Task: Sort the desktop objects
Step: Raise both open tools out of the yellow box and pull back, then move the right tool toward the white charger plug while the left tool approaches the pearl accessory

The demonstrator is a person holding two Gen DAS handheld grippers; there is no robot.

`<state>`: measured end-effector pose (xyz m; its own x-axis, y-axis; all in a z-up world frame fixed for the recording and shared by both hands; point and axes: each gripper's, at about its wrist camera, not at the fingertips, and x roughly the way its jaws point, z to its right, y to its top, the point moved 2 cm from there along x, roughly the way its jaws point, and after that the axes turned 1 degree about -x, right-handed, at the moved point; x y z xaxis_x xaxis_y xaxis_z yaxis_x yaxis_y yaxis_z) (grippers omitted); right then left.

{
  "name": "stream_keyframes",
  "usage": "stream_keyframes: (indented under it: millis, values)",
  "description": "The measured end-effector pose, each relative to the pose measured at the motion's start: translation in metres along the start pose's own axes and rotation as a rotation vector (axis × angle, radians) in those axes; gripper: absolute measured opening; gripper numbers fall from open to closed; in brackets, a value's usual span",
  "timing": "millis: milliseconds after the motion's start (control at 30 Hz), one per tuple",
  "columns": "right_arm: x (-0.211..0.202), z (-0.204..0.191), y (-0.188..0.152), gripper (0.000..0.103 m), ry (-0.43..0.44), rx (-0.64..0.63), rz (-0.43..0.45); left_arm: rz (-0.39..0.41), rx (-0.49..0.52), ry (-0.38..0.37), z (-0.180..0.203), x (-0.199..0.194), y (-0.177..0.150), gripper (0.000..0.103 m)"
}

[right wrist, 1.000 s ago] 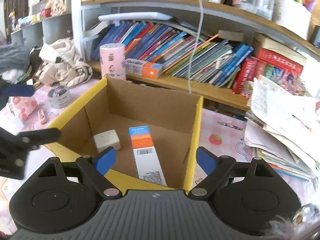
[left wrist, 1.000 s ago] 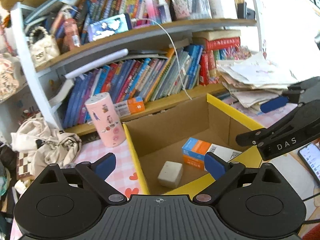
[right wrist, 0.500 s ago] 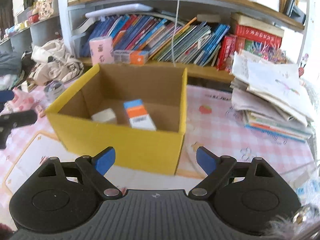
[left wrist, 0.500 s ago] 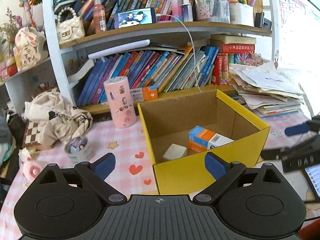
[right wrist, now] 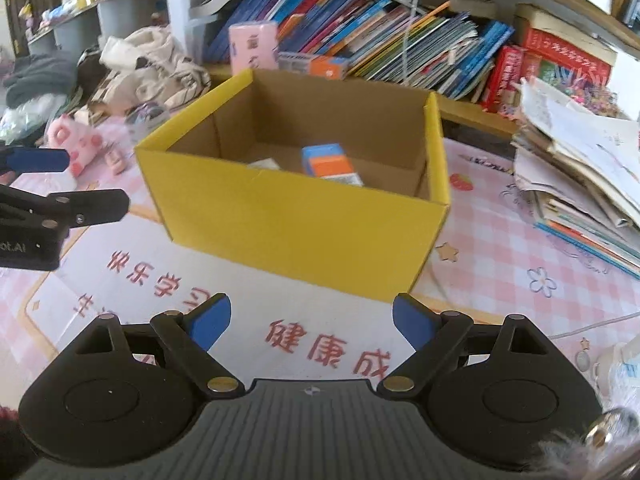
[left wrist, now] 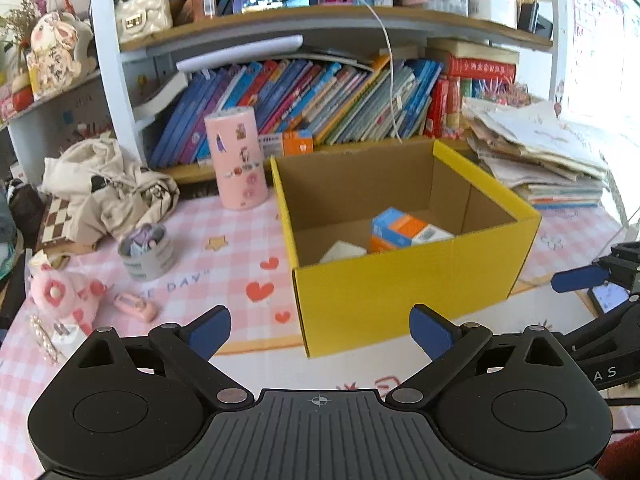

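- The left gripper [left wrist: 320, 330] has its blue-tipped fingers spread wide with nothing between them, above the pink checked tablecloth [left wrist: 240, 232].
- The right gripper [right wrist: 310, 322] is also spread wide and holds nothing, over a white mat [right wrist: 248, 300] with red characters.
- The yellow box [left wrist: 404, 292] stands on the table in front of both grippers.
- Inside the box lie a blue and orange carton [left wrist: 402, 228] and, beside it, a white block [left wrist: 344, 251].
- A pink canister [left wrist: 238, 162] stands upright just behind the box's left corner.
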<state>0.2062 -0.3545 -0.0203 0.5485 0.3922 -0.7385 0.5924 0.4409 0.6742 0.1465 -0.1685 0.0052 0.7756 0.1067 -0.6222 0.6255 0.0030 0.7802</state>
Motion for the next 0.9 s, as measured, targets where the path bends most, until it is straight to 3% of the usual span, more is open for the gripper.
stream_keyframes:
  millis: [367,900]
  values:
    - [0.015,-0.024,0.003,0.088,0.040,-0.040,-0.050,-0.043,-0.008,-0.008,-0.016,0.006,-0.008,0.098]
    - [0.030,-0.084,0.015,0.088,0.000,-0.015,-0.112,-0.124,0.049,-0.110,-0.068,0.016,-0.022,0.098]
